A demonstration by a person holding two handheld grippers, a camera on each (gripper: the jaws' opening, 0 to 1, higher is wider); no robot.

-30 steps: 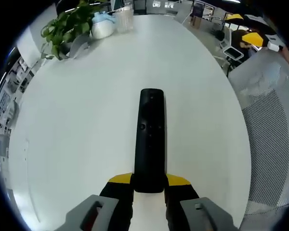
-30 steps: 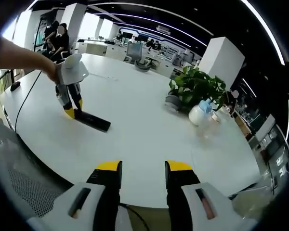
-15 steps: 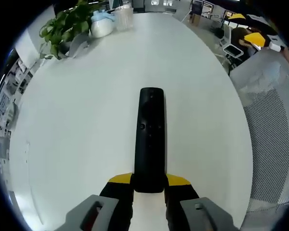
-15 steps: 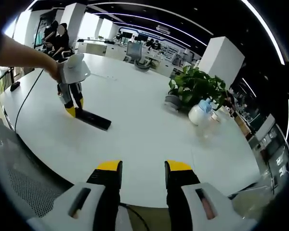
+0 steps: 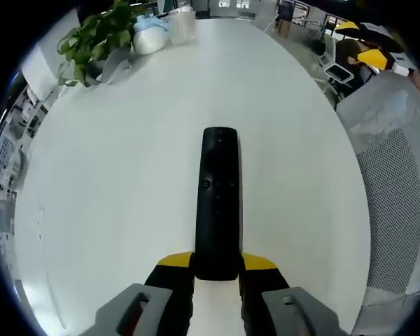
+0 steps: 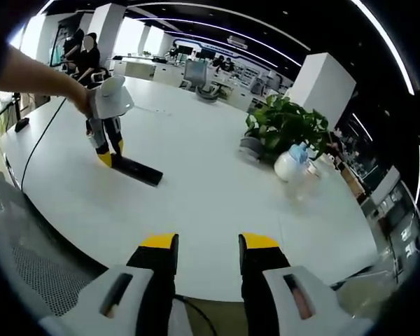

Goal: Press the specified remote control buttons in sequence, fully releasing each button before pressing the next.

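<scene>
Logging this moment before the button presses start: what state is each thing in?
Remote control: lying flat on the white table, near end clamped.
Left tongs: shut on the remote control.
Right tongs: open, holding nothing, above the table edge.
Potted plant: upright.

Big open-plan office, dark ceiling (image 6: 280, 28) with long curved white light strips (image 6: 224, 17) running across it. Huge glossy white oval worktop (image 6: 196, 175) in the middle. Thick square white pillars (image 6: 322, 87) holding things up, bright windows (image 6: 129, 38) way at the back. More white desks and grey office chairs (image 6: 196, 73) further off. Leafy green potted plant (image 6: 283, 126) near the worktop's far edge, white round pot (image 6: 288, 166) just beside it. Grey mesh chair back (image 5: 395, 210) at the worktop's side, yellow chairs (image 5: 371, 56) beyond.
</scene>
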